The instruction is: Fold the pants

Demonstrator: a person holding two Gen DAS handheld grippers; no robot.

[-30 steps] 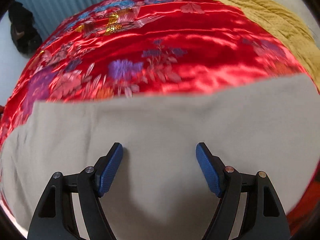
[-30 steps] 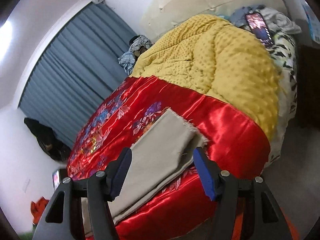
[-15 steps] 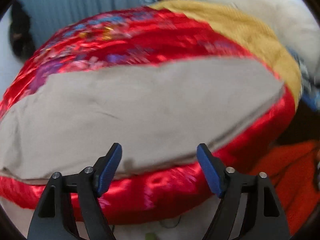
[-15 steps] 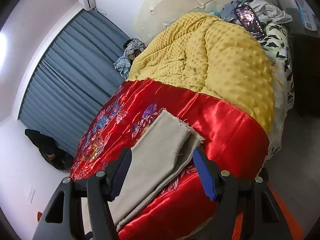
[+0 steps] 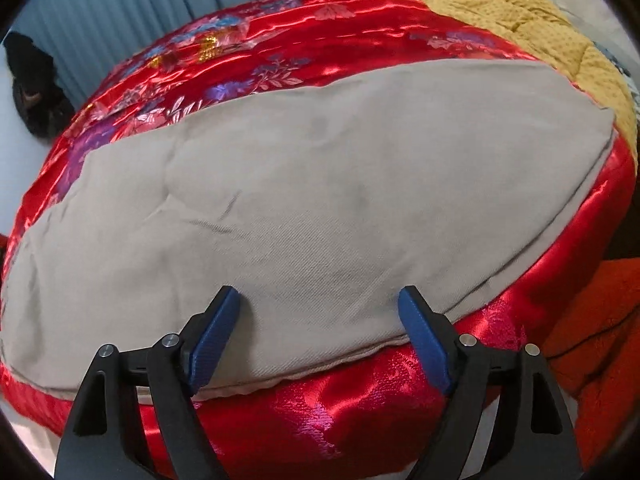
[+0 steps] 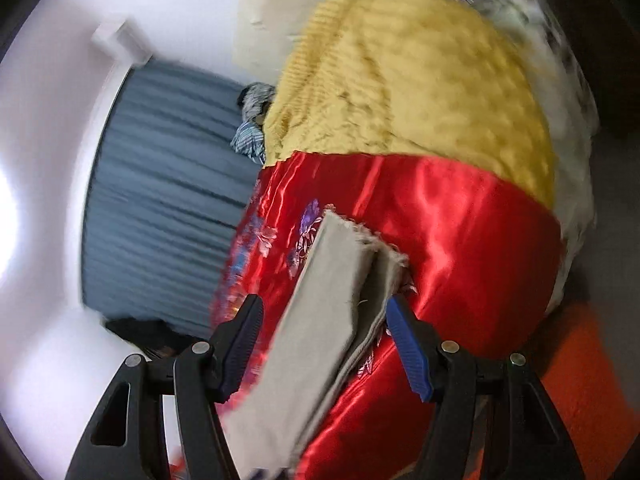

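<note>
Red satin quilt (image 5: 360, 32) over bed, carrying beige pants (image 5: 300, 200), folded lengthwise along near edge; frayed hems (image 6: 380, 248) toward yellow blanket (image 6: 420, 92). Left gripper (image 5: 320, 304) spread wide over pants, gripping nothing. Right gripper (image 6: 322, 312) likewise wide, empty, straddling pants near hems

A red satin bedspread (image 5: 360, 28) with embroidered flowers covered the bed, a yellow blanket (image 6: 408, 80) lay beyond it, and blue-grey curtains (image 6: 160, 184) hung behind. An orange rug (image 5: 592, 312) lay alongside.
</note>
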